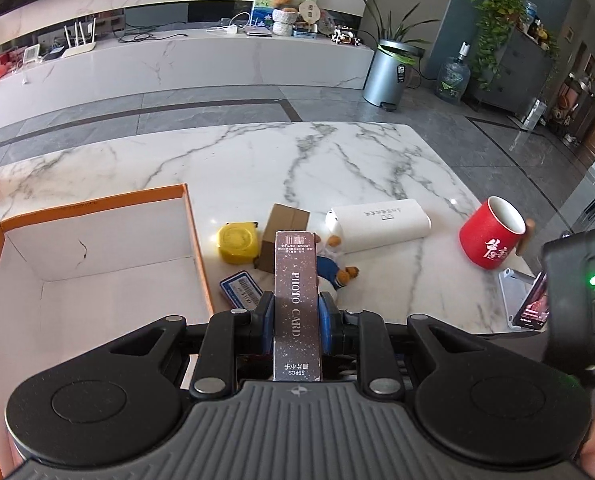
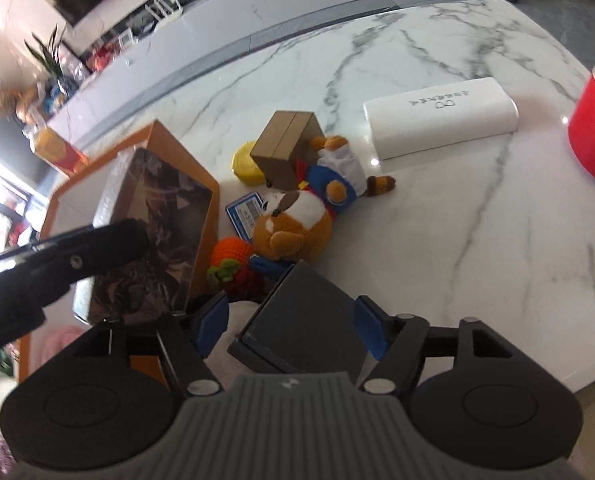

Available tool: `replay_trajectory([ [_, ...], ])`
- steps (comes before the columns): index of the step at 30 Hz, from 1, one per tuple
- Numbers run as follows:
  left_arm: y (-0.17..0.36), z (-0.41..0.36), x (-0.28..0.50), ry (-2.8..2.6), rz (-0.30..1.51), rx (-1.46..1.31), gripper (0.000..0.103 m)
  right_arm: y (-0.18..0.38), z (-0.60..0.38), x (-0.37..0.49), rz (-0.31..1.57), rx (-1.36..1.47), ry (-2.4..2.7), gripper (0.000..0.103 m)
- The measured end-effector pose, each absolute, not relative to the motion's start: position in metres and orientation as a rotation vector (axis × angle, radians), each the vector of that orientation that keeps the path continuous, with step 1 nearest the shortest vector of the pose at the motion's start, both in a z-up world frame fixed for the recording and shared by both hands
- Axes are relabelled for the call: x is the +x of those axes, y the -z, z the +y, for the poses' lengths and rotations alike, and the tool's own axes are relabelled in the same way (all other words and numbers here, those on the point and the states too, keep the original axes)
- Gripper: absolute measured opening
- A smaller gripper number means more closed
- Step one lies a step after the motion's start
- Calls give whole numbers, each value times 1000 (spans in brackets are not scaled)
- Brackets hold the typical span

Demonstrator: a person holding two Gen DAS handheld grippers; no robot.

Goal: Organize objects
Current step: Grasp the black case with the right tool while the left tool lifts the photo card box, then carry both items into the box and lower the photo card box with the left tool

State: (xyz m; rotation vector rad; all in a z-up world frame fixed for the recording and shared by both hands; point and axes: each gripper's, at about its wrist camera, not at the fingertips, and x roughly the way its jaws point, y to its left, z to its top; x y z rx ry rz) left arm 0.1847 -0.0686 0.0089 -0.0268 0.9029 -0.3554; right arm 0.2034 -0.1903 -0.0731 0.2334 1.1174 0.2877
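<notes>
Left fingers (image 1: 265, 312) pinch the photo card box (image 1: 297, 300) edgewise — ready for the orange box (image 1: 195, 232); right gripper (image 2: 289, 324) clamps a black box (image 2: 305, 320).

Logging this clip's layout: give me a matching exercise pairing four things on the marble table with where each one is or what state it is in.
Things:
1. photo card box
2. red mug
3. orange box
4. yellow tape measure

Places or states:
A. open, with nothing visible inside in the left wrist view
B. held between the fingers of the left gripper
C. standing far right on the table, near its edge
D. lying beside the brown cardboard box, between it and the orange box

Pairs: 1-B, 2-C, 3-A, 4-D
</notes>
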Motion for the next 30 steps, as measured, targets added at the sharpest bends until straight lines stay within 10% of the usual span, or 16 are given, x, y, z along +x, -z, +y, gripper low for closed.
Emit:
replay_trajectory([
  [30, -43, -28, 139, 392, 840, -173, 26, 55, -235, 166, 1077, 272, -229, 40],
])
